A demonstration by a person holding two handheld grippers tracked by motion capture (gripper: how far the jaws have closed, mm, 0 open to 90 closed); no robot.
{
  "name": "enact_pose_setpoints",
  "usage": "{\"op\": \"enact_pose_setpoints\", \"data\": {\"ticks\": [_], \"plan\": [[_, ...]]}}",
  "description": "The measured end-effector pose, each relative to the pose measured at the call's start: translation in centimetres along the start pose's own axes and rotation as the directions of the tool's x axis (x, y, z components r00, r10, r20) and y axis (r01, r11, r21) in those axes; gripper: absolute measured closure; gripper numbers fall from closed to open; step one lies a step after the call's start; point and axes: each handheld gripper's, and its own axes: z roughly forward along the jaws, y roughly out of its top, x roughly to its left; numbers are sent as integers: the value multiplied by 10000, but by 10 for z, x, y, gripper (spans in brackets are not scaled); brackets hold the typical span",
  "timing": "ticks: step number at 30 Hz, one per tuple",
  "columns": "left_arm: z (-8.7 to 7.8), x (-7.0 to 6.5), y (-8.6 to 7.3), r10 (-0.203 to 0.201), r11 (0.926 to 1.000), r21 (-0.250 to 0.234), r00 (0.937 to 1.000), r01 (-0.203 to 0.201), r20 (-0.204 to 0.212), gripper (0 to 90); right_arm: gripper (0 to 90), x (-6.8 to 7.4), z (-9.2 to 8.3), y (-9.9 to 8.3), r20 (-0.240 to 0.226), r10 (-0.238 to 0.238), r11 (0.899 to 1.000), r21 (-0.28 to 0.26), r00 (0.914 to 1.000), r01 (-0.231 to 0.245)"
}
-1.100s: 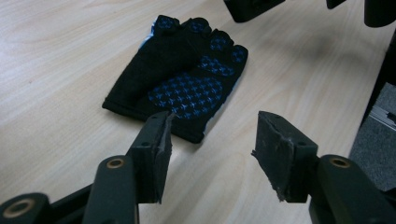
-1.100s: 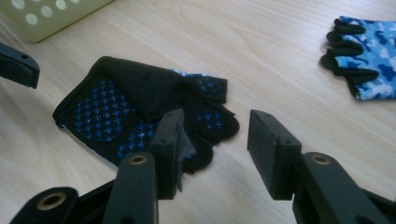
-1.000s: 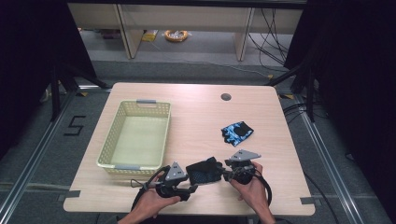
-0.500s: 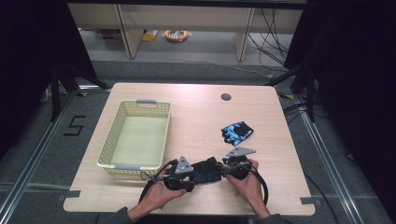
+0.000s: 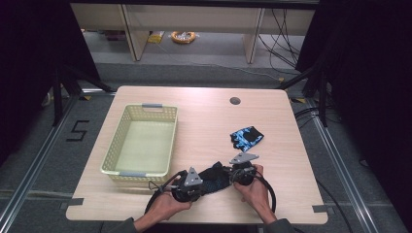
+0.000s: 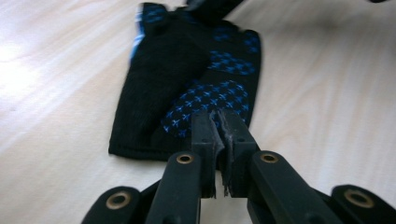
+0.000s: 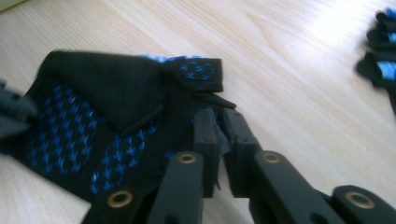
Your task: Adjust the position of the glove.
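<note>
The counter [image 5: 204,111] carries a pale yellow basket [image 5: 143,141], which serves as the landmark here; it looks empty. Well to the right of the basket lies a black and blue glove [image 5: 246,137], apart from everything else. Just off the basket's near right corner, a second glove [image 6: 187,84] of the same pattern is stretched flat between the two tools. The left gripper [image 6: 218,122] has its jaws closed on one edge of this glove, and the right gripper [image 7: 215,122] has its jaws clamped on the opposite edge, near a folded flap.

The step in hand seems to be lifting or spreading this second glove, perhaps toward the basket. Doing it well likely means raising both ends together, keeping even tension so the thin fabric does not slip free.
</note>
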Motion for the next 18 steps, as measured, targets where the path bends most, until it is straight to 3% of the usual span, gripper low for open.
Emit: {"op": "enact_pose_setpoints", "data": {"ticks": [2,3,4,5,6,7,9,10,11,13,18], "plan": [[0,-5,0,43,10000,11,9997,-43,228,856,872,0,2,3,-56,-214,9997,154,9998,215],[2,-8,0,-118,9999,-56,9994,120,320,856,877,1,3,5,-52,-300,9995,138,9995,300],[2,-10,1,59,10000,-17,9991,-58,413,856,882,2,6,6,4,-385,9992,-45,9993,385],[3,-13,2,-63,10000,-38,9985,65,540,856,885,2,6,9,-124,-517,9985,163,9986,519],[5,-15,2,-278,9996,-56,9973,283,673,855,888,3,9,10,-94,-557,9984,-1,9984,557],[6,-17,3,-60,10000,-58,9981,64,615,855,888,3,10,12,-135,-612,9981,54,9980,612],[7,-20,4,-65,10000,-24,9977,67,675,853,888,3,13,15,-258,-670,9977,87,9974,673],[8,-22,4,-258,9996,-79,9968,265,753,852,889,5,16,15,-267,-591,9982,-52,9979,590],[7,-22,5,-18,10000,-33,9971,21,763,851,891,5,18,16,-262,-703,9975,-130,9972,699],[9,-24,5,-295,9995,-44,9963,299,811,850,891,5,17,18,-378,-715,9974,44,9967,717],[11,-28,7,-97,9998,-171,9951,115,987,847,892,7,20,18,-431,-783,9969,-105,9960,779]]}}
